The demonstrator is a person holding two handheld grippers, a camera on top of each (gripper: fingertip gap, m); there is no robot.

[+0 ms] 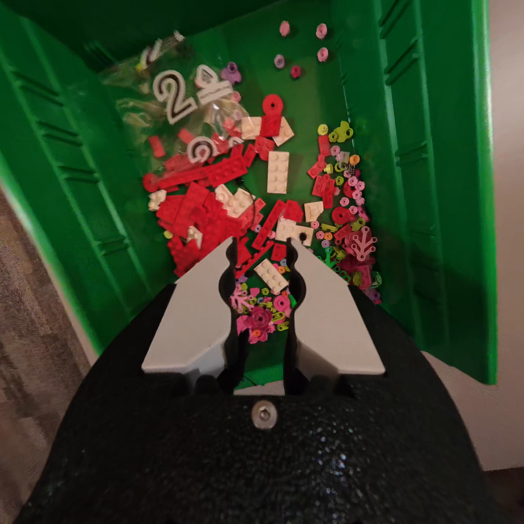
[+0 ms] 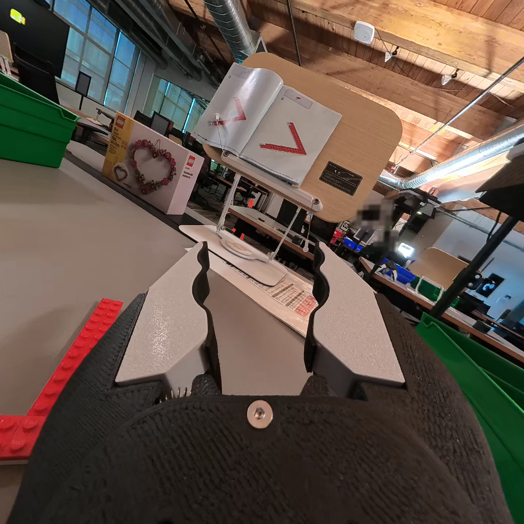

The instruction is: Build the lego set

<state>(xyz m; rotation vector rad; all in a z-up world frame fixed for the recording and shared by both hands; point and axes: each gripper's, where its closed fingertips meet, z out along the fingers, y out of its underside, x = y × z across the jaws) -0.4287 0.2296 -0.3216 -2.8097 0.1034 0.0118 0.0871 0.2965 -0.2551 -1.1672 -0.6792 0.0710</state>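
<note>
In the left wrist view a green bin (image 1: 411, 170) holds a loose pile of red plates (image 1: 198, 207), white bricks (image 1: 278, 171) and small pink and lime flower pieces (image 1: 351, 198). My left gripper (image 1: 261, 241) is open and empty, hanging over the near part of the pile. In the right wrist view my right gripper (image 2: 261, 246) is open and empty, low over the grey table (image 2: 71, 241). A V-shaped assembly of red plates (image 2: 71, 363) lies on the table at its left, partly hidden by the gripper body.
A clear bag with white numerals (image 1: 173, 96) lies in the bin's far left. An open instruction booklet (image 2: 266, 124) rests on a wooden book stand (image 2: 354, 141). The set's box (image 2: 153, 164) stands behind. Green bins sit at the far left (image 2: 31, 124) and right (image 2: 476, 377). A printed sheet (image 2: 289, 295) lies ahead. One gripper's finger ends stand about 55 cm off the other's.
</note>
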